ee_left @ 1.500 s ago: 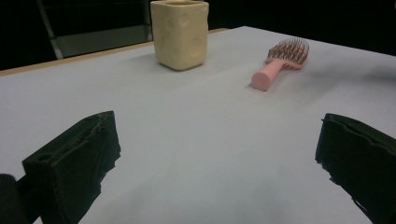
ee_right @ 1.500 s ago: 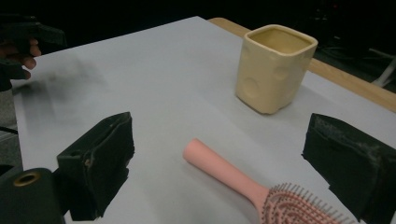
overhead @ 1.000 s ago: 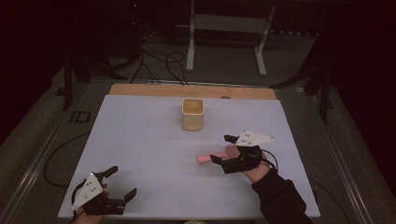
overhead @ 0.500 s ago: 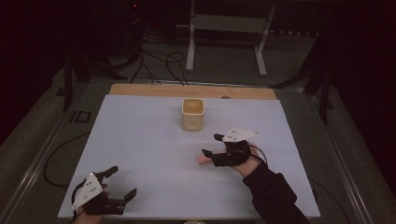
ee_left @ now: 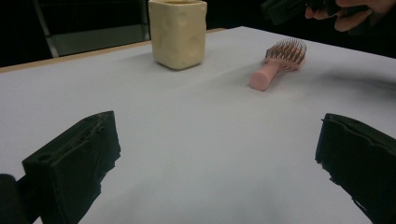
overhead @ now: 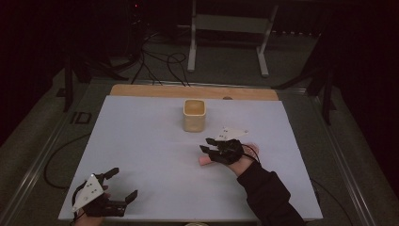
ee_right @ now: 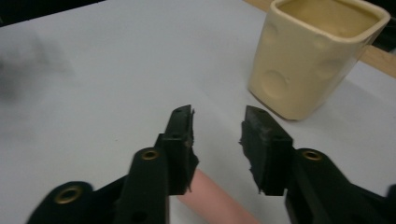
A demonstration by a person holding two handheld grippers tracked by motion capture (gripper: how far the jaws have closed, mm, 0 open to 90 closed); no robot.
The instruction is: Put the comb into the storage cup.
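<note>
Right gripper [overhead: 212, 147]: jaws part open above the handle of the pink hairbrush [ee_left: 278, 63]; it holds nothing.
Left gripper [overhead: 120, 185]: wide open, empty, near the table's front left corner.
Hairbrush place: lies flat on the white table [overhead: 141, 141], near the cream cup [overhead: 194, 115].
Risk: the jaws can push the round handle and it rolls away; the grip can slip.
Hidden: in the high view the hand covers the bristle head; the cup's inside is unclear.
</note>
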